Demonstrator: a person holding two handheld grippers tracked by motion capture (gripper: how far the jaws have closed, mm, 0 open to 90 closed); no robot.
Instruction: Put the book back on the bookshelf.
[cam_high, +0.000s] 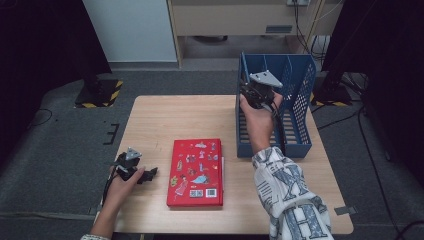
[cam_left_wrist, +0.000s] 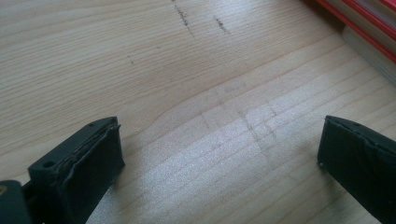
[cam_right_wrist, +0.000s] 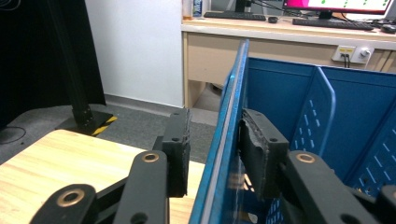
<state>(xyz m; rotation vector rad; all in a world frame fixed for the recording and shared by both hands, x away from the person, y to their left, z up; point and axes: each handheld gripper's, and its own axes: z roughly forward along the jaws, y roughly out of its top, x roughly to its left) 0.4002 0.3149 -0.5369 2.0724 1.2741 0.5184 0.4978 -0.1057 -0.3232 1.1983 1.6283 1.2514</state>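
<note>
Wooden table (cam_high: 165, 115) on grey carpet, black curtains either side, desk with monitors and keyboards at the far wall.

Right gripper (cam_right_wrist: 212, 154): jaws straddle the left side wall of the blue file rack (cam_high: 300, 90), one jaw outside, one inside. Narrow gaps are visible between each pad and the wall, so I'd call it partly open and not yet clamped; contact can't be confirmed. In the high view it sits on the top edge of that wall, at the far-right part of the table.

Left gripper (cam_left_wrist: 219, 154): jaws wide apart, nothing between them, just bare wood. It's low over the near-left table, just left of the red book (cam_high: 196, 172), whose red edge and page block show in its camera's top right corner.

Book lies flat, near-centre, cover up, apart from the rack.

Risks, my read:
- Rack wall is thin plastic gripped high up. Pulling or tilting from there could flex the wall, or tip or skid the whole rack, since it looks light and empty.
- Rack is near the right table edge; a push right could take it off.
- Pads on smooth plastic may slip if the closure is weak.
- Flat book gives the left jaws little to bite; scraping the table or shoving the book is likely.
</note>
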